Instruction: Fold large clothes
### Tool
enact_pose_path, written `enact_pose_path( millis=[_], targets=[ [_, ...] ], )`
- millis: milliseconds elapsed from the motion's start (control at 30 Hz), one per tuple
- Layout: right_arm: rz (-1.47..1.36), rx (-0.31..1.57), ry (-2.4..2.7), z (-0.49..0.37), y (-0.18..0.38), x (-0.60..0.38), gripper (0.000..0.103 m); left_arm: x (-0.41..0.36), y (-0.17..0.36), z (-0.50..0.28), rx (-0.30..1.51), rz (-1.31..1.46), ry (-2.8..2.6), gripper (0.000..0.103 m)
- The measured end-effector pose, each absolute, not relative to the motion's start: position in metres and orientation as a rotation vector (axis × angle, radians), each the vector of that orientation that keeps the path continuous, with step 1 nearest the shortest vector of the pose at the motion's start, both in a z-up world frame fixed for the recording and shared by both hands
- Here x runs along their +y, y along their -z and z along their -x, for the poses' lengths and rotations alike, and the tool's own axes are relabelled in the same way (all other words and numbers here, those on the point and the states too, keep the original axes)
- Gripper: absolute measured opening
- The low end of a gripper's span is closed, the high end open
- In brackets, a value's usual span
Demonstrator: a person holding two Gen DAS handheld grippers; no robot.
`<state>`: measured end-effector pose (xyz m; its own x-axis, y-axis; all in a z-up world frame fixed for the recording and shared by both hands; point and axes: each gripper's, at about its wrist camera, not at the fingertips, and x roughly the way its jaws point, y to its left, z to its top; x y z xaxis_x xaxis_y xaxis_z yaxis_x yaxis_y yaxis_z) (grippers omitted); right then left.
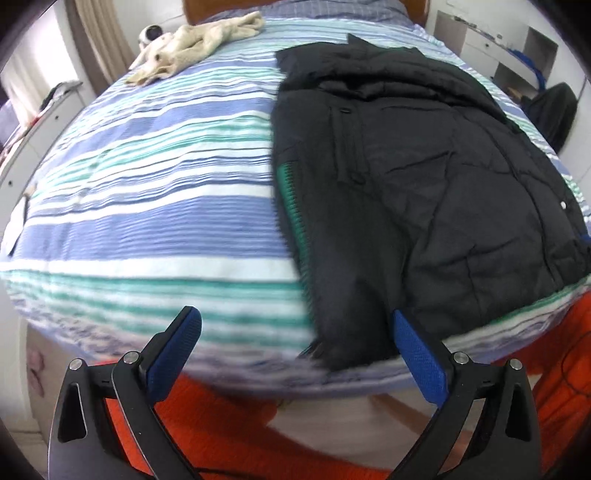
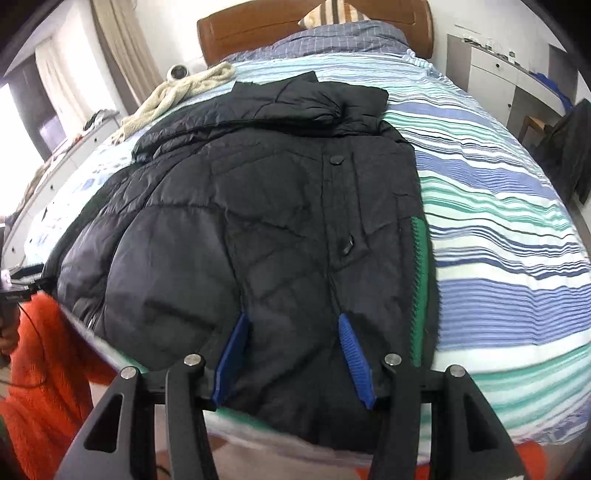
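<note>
Seemingly half folded, the black quilted puffer jacket (image 1: 424,192) lies on the right side of the blue, green and white striped bedspread (image 1: 147,206) in the left wrist view, its hem at the near edge. The left gripper (image 1: 295,332) stands wide open and empty. Seen from the right wrist, the jacket (image 2: 266,229) shows a green zipper strip (image 2: 419,288) along its right edge; the right gripper (image 2: 293,354) hangs open over the hem, gripping nothing.

The black puffer jacket (image 2: 258,229) is quilted cloth with a faint sheen and a ribbed green knit trim (image 2: 419,288). The striped bedspread (image 1: 147,206) is matt, crinkled cloth. The cream towel (image 1: 199,40) looks nubbly. The headboard (image 2: 258,33) is glossy brown wood. Finger pads (image 2: 352,354) are ridged blue plastic.
</note>
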<state>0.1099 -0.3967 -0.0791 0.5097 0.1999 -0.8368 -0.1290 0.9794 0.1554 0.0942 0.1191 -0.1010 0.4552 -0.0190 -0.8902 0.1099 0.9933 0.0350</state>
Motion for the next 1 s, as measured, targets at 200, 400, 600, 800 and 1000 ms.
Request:
enact_pose_path(
  millis=[200,400,600,800,1000],
  targets=[
    [-0.208,0.993,-0.154,-0.088,0.058,-0.437,0.058,0.155,0.076,-0.095,1.030,0.120,0.101,0.102],
    [-0.359,0.988,-0.080,-0.084,0.060,-0.478,0.070,0.142,0.109,-0.120,1.108,0.221,0.234,0.102],
    [-0.438,1.058,-0.132,-0.093,0.089,-0.476,0.070,0.111,0.121,-0.134,1.110,0.181,0.286,0.102],
    [-0.445,1.083,-0.194,-0.102,0.096,-0.460,0.071,0.102,0.118,-0.137,1.122,0.181,0.283,0.097],
    [-0.399,1.095,-0.230,-0.111,0.090,-0.450,0.071,0.092,0.111,-0.129,1.099,0.089,0.227,0.081]
  ],
)
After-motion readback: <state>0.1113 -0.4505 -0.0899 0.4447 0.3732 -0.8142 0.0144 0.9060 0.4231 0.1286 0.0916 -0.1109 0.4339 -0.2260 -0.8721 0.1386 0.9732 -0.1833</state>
